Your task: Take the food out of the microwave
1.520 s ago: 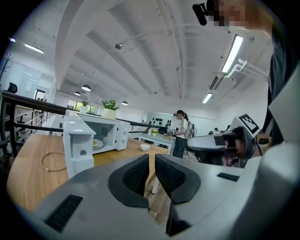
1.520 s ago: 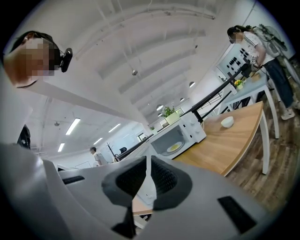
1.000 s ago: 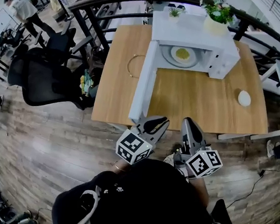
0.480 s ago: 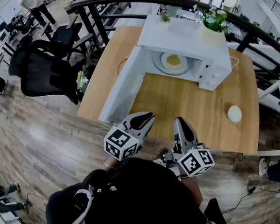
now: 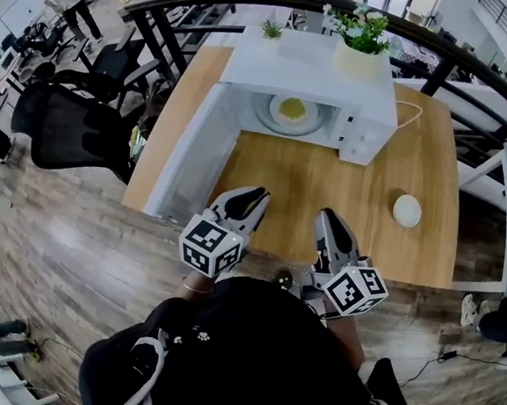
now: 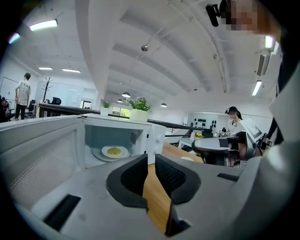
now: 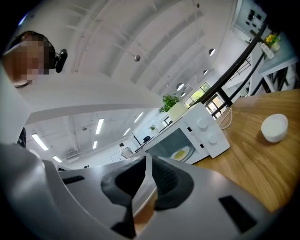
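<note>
Presently the plate of food (image 5: 290, 110) sits in the open microwave (image 5: 305, 62), likely stiff, slick, breakable: take its near rim; left claw (image 5: 247, 200) and right claw (image 5: 329, 223) narrow, empty.

Wooden tabletop (image 5: 326, 181) lies open before the white microwave (image 5: 309, 65) cavity; its swung-out white door (image 5: 189, 158) walls the left side.
</note>
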